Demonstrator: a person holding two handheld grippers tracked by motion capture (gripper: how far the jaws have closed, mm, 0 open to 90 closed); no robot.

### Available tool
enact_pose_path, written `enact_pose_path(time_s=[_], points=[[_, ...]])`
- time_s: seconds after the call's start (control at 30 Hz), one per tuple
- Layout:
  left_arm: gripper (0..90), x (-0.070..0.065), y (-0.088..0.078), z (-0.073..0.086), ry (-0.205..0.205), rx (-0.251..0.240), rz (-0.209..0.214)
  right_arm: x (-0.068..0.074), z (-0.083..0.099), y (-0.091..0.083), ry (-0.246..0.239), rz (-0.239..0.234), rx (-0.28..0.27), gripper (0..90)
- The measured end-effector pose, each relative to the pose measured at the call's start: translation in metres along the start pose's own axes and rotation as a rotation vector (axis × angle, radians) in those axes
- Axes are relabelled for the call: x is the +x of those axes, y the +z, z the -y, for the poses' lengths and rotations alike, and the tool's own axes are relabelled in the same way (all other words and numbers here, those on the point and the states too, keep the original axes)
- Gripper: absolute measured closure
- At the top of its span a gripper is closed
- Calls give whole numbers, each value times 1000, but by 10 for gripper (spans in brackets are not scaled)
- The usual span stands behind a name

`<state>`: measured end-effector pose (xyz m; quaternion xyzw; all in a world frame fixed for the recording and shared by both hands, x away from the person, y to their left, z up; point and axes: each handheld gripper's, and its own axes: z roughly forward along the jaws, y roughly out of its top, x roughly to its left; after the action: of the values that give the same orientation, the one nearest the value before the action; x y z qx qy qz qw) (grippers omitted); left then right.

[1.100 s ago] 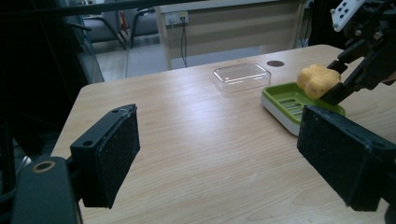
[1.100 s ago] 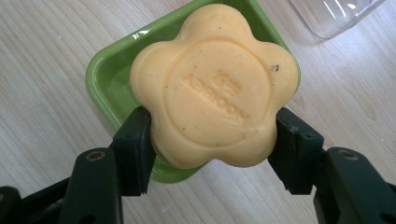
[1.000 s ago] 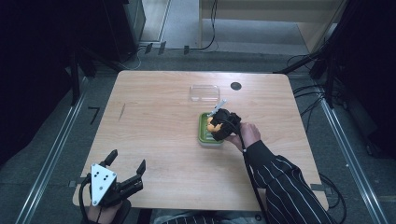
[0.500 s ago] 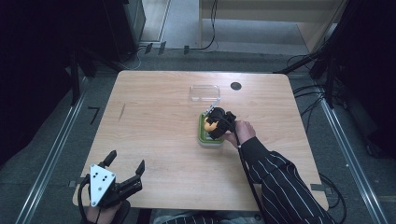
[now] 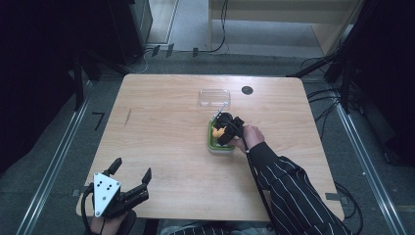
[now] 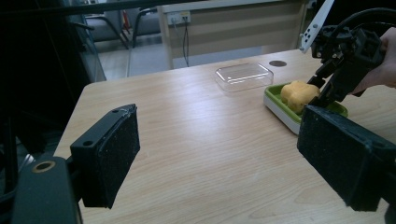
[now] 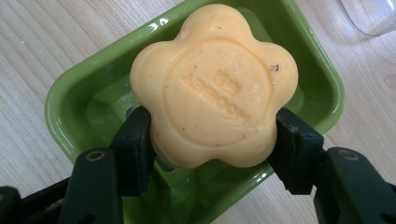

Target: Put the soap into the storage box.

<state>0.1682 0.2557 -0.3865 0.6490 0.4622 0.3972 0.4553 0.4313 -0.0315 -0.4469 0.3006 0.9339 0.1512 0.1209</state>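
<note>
A: What is the right gripper holding?
B: Its fingers clamp an orange flower-shaped soap over the green dish, mid-bench.
A: Any writing?
B: Embossed letters inside a heart outline (upside down, too shallow to read).
A: The left gripper?
B: Fingers spread wide, empty, at the bench's near left corner. A clear lid lies beyond the dish.

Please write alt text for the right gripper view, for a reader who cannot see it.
The right tongs grip an orange flower-shaped soap from both sides over a green dish. The dish is on a wooden table.
</note>
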Motion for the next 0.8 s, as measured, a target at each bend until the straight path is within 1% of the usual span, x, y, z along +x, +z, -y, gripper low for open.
enact_pose_path(time_s=[0.07,0.17,0.2,0.43,0.53,0.8], points=[[137,0,0,0,1,0,0,0,0,1,-7,-2,4,397],[137,0,0,0,1,-1,-1,1,0,3,-4,-2,5,397],[137,0,0,0,1,0,0,1,-1,3,-3,-5,14,396],[137,-1,0,0,1,-2,-1,1,0,5,0,-4,10,396],[137,0,0,0,1,-1,-1,1,0,7,-3,-5,21,395],[137,0,0,0,2,-3,-1,1,1,9,-6,-6,24,389]])
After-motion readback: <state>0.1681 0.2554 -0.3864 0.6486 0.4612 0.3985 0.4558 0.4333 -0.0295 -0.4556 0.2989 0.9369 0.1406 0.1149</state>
